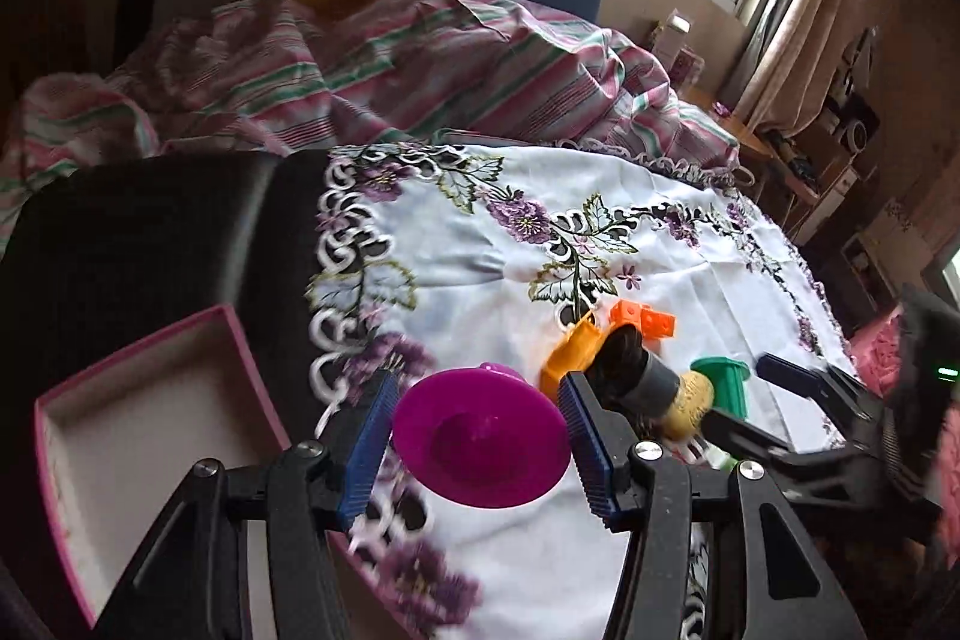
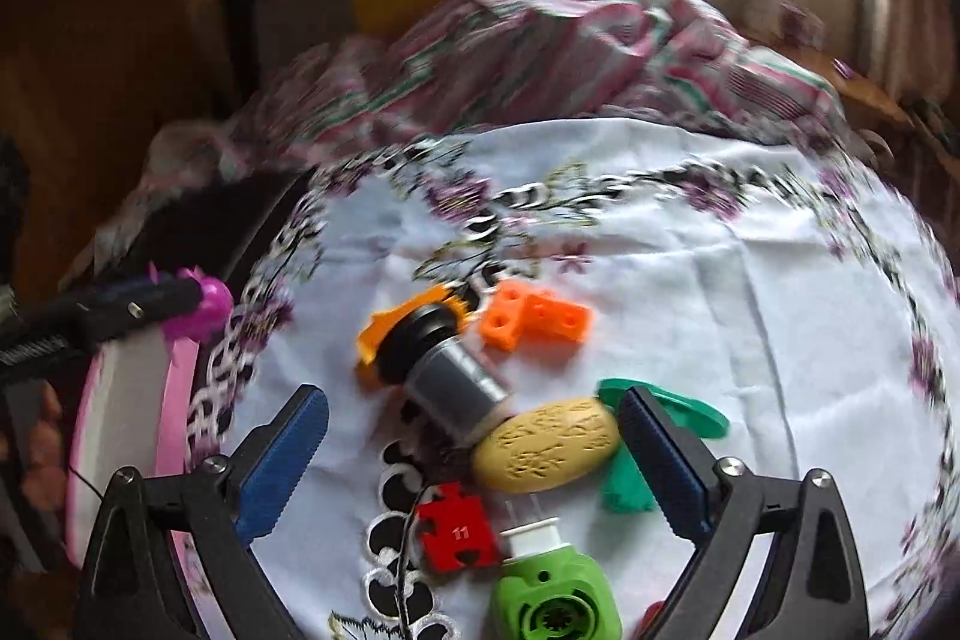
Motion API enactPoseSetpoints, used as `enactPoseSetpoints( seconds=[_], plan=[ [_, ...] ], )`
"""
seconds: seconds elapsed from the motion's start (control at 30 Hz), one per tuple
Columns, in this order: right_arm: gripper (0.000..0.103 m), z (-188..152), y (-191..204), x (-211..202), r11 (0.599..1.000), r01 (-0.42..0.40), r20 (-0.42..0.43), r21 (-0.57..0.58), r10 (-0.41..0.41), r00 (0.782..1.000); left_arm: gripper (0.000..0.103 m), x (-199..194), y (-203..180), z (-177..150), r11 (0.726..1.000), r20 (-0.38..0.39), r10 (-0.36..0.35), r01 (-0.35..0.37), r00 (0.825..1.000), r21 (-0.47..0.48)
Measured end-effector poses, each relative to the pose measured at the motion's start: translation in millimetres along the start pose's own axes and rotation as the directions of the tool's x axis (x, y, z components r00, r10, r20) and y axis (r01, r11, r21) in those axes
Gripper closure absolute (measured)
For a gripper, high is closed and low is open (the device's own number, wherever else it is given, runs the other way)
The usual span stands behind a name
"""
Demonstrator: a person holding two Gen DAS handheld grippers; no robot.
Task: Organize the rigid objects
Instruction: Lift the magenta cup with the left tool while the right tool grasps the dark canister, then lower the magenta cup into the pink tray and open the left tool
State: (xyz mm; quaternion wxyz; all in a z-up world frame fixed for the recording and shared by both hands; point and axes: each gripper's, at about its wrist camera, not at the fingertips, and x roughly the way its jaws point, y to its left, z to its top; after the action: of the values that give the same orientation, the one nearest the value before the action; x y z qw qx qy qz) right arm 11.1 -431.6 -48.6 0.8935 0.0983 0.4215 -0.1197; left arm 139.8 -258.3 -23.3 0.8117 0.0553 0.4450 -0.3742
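black plastic left gripper (image 1: 480, 442) and right gripper (image 2: 474, 451), ribbed blue pads (image 2: 282, 466), shiny silver screws (image 1: 648, 451)

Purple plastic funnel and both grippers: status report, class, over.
Left gripper shut on purple plastic funnel, beside pink-rimmed cardboard box. Right gripper open over yellow carved oval piece. Nothing blocks the box.

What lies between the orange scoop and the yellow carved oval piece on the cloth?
In the right wrist view, a black-and-grey cylinder lies between the orange scoop and the yellow oval piece, overlapping the scoop and reaching the oval.
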Motion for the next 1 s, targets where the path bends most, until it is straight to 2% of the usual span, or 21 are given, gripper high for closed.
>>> enactPoseSetpoints(
  seconds=[0.13, 0.23, 0.33, 0.37, 0.4, 0.43, 0.47, 0.63, 0.8, 0.9, 1.0],
  plan=[
    [0.012, 9, 27, 26, 0.976, 0.033, -0.107, -0.217, -0.057, 0.993, 0.046, -39, 18, -22, 1.0, 0.037, 0.013, -0.012, 0.999, -0.024],
    [0.016, 16, 37, 52, 0.948, 0.036, -0.196, -0.315, -0.102, 0.975, 0.046, -61, 35, -40, 0.999, 0.053, 0.024, -0.021, 0.998, -0.049],
    [0.016, 22, 37, 74, 0.932, 0.055, -0.24, -0.358, -0.149, 0.959, 0.046, -80, 53, -60, 0.995, 0.061, 0.041, -0.036, 0.997, -0.093],
    [0.022, 22, 38, 83, 0.931, 0.062, -0.258, -0.359, -0.163, 0.952, 0.046, -86, 60, -69, 0.993, 0.062, 0.053, -0.047, 0.997, -0.106],
    [0.044, 22, 37, 89, 0.931, 0.066, -0.27, -0.358, -0.17, 0.948, 0.046, -90, 64, -75, 0.992, 0.064, 0.064, -0.056, 0.996, -0.117],
    [0.054, 22, 37, 93, 0.932, 0.082, -0.266, -0.353, -0.184, 0.946, 0.046, -95, 71, -84, 0.989, 0.065, 0.075, -0.065, 0.995, -0.133],
    [0.058, 23, 36, 94, 0.938, 0.098, -0.262, -0.333, -0.192, 0.946, 0.046, -99, 77, -92, 0.986, 0.065, 0.082, -0.072, 0.994, -0.147],
    [0.059, 13, 48, 67, 0.968, 0.052, -0.24, -0.246, -0.113, 0.964, 0.046, -117, 107, -123, 0.966, 0.071, 0.138, -0.118, 0.988, -0.231],
    [0.059, -13, 78, 33, 0.98, -0.099, -0.215, -0.174, 0.06, 0.975, 0.046, -124, 133, -133, 0.94, 0.077, 0.15, -0.118, 0.986, -0.319],
    [0.059, -31, 94, 34, 0.974, -0.12, -0.219, -0.193, 0.076, 0.973, 0.046, -127, 147, -130, 0.924, 0.083, 0.126, -0.087, 0.989, -0.372],
    [0.059, -43, 101, 46, 0.97, -0.117, -0.235, -0.212, 0.065, 0.97, 0.046, -123, 156, -116, 0.918, 0.079, 0.148, -0.108, 0.986, -0.381]
  ],
)
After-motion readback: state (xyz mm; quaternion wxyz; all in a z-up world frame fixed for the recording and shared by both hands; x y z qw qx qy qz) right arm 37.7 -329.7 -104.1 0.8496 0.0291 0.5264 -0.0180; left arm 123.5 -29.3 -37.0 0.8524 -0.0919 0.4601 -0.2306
